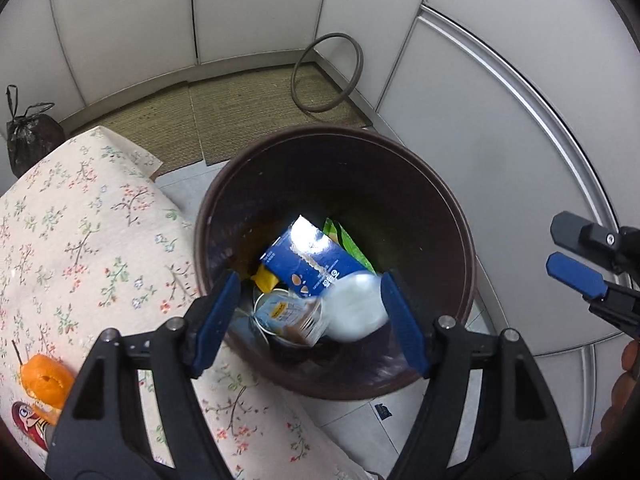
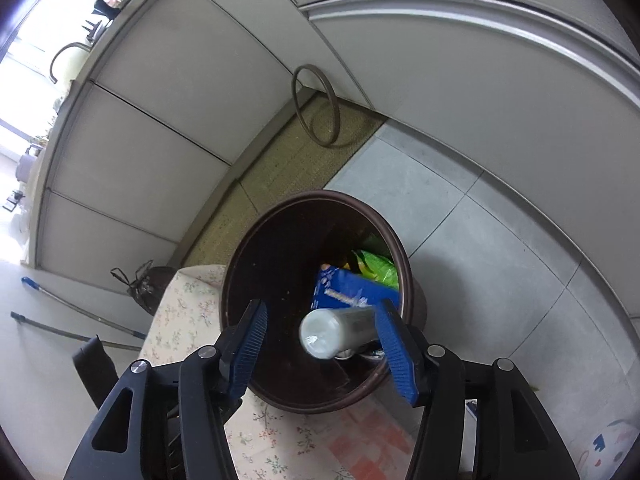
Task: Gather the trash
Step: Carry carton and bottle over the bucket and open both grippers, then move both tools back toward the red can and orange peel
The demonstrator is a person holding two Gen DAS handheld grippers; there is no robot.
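Hovering over the bin (image 1: pixel 336 152), both grippers' jaws gape wide, holding nothing. Orange peel (image 1: pixel 46 384) beside the bin looks light and limp; pinch its curled edge.

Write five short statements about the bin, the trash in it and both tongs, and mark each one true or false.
1. The brown bin holds a blue carton. True.
2. The left tongs clamp the carton. False: they are open and hold nothing.
3. A white bottle is in the bin. True.
4. The orange peel lies in the bin. False: it lies on the floral cloth.
5. The right tongs are shut. False: they are open above the bin.
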